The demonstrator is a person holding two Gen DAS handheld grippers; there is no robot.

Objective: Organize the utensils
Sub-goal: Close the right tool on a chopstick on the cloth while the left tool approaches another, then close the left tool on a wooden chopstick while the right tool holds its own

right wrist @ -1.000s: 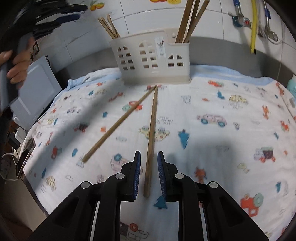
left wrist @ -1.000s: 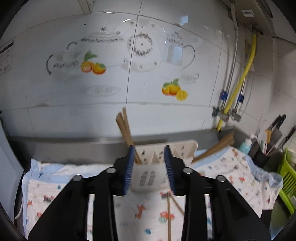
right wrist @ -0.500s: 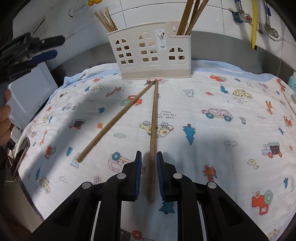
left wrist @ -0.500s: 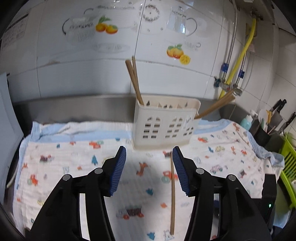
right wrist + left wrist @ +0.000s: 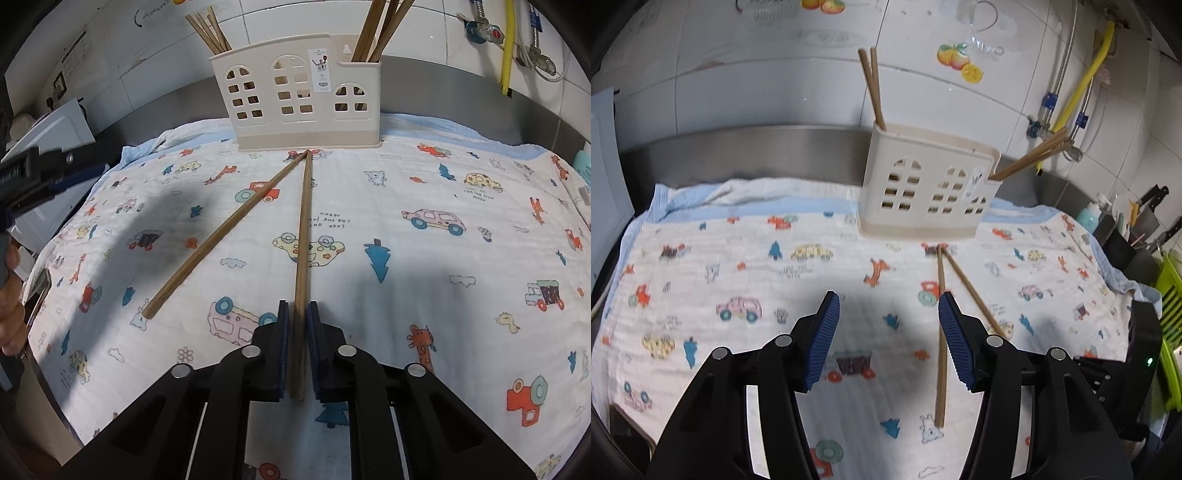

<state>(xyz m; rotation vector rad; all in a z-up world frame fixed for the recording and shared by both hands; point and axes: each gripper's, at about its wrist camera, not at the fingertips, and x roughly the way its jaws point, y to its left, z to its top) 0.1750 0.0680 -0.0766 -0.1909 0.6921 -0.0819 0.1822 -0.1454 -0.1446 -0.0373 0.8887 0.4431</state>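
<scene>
Looking through the left wrist view first, you are holding your left gripper (image 5: 888, 334) above the printed cloth (image 5: 746, 258) with its jaws parted and opening a little wider, and nothing is sitting between the blue pads. The cream utensil holder (image 5: 927, 192) is standing at the far edge of the cloth, against the steel backsplash. It is already carrying chopsticks: a pair leaning up out of its left end (image 5: 871, 88) and a bundle slanting out of its right end (image 5: 1030, 157). So part of the sorting is done. Two loose chopsticks are still lying on the cloth, tips meeting just in front of the holder. One (image 5: 940, 332) is running down just beside your right-hand pad; the other is slanting off behind that finger.

Turning to the right wrist view, you are clamping your right gripper (image 5: 298, 350) onto the near end of the straight chopstick (image 5: 303, 236), pads pressing on both sides, the stick still resting on the cloth. The second loose chopstick (image 5: 218, 236) is lying free to its left, untouched. Your left gripper is showing at the left edge there, well clear of it.

By my reckoning, you are down to these two sticks: one gripped but not lifted, one waiting.
</scene>
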